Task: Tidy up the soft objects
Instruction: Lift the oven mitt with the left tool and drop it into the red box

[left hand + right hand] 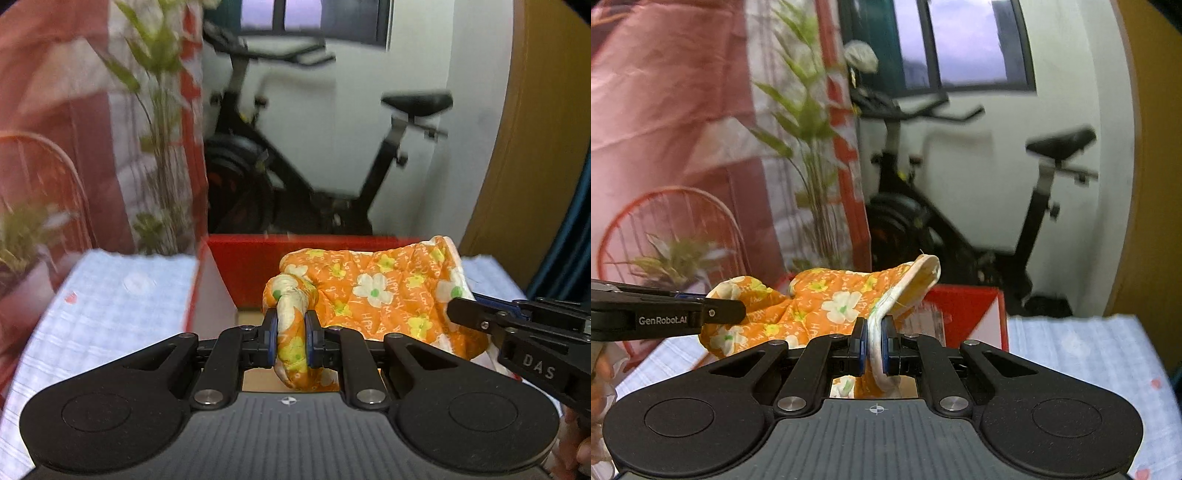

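Note:
An orange quilted cloth (373,291) with white and yellow flowers hangs stretched between my two grippers, above an open red box (258,254). My left gripper (291,339) is shut on the cloth's bunched left end. My right gripper (875,345) is shut on the cloth's white-edged right end. The cloth also shows in the right wrist view (820,306), with the red box (964,314) behind it. The right gripper enters the left wrist view from the right (524,332); the left gripper enters the right wrist view from the left (665,317).
The box stands on a table with a pale blue checked cloth (122,295). Behind it are an exercise bike (295,147), green plants (159,110), a red wire chair (672,236) and a wooden door (535,147).

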{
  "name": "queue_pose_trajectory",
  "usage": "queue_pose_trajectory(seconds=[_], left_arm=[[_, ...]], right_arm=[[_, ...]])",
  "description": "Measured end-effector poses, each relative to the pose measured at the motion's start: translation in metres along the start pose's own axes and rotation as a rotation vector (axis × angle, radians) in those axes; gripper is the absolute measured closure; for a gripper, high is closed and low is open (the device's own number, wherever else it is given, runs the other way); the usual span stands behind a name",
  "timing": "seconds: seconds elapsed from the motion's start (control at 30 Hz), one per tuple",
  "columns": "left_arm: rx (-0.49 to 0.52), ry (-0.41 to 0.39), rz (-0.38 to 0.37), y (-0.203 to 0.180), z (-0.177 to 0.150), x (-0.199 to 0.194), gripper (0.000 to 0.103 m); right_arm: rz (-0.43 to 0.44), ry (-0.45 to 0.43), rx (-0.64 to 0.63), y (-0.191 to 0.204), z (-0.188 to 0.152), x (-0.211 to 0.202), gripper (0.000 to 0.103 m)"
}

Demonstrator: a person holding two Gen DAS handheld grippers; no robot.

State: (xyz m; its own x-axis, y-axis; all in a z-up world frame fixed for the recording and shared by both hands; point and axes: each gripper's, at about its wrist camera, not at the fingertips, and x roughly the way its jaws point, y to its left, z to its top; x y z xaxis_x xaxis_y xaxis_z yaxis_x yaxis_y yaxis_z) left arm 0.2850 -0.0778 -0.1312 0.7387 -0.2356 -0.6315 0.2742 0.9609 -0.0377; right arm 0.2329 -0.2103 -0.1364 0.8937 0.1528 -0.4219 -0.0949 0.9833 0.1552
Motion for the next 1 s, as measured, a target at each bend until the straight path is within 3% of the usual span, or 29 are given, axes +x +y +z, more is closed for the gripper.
queue_pose_trajectory(seconds=[0.17, 0.5, 0.57, 0.63, 0.67, 0.7, 1.0], left_arm=[[-0.01, 0.132, -0.018, 0.002, -0.006, 0.038, 0.087], [0.012, 0.222, -0.007, 0.004, -0.018, 0.06, 0.086], [0.032, 0.22, 0.007, -0.001, -0.021, 0.059, 0.083], [0.04, 0.212, 0.011, -0.002, -0.022, 0.052, 0.068], [0.031, 0.199, 0.003, -0.001, -0.023, 0.047, 0.051], [0.023, 0.175, -0.015, 0.0, -0.024, 0.04, 0.043], [0.082, 0.034, -0.066, -0.002, -0.037, -0.03, 0.043]], right_arm=[[-0.012, 0.135, 0.056, -0.011, -0.018, 0.04, 0.096], [-0.009, 0.282, 0.165, -0.02, -0.038, 0.082, 0.096], [-0.008, 0.298, 0.189, -0.021, -0.041, 0.087, 0.093], [-0.018, 0.301, 0.175, -0.02, -0.043, 0.087, 0.087], [-0.026, 0.295, 0.166, -0.019, -0.042, 0.086, 0.081], [-0.03, 0.285, 0.16, -0.02, -0.043, 0.08, 0.076], [-0.063, 0.127, 0.128, -0.013, -0.04, 0.019, 0.064]])
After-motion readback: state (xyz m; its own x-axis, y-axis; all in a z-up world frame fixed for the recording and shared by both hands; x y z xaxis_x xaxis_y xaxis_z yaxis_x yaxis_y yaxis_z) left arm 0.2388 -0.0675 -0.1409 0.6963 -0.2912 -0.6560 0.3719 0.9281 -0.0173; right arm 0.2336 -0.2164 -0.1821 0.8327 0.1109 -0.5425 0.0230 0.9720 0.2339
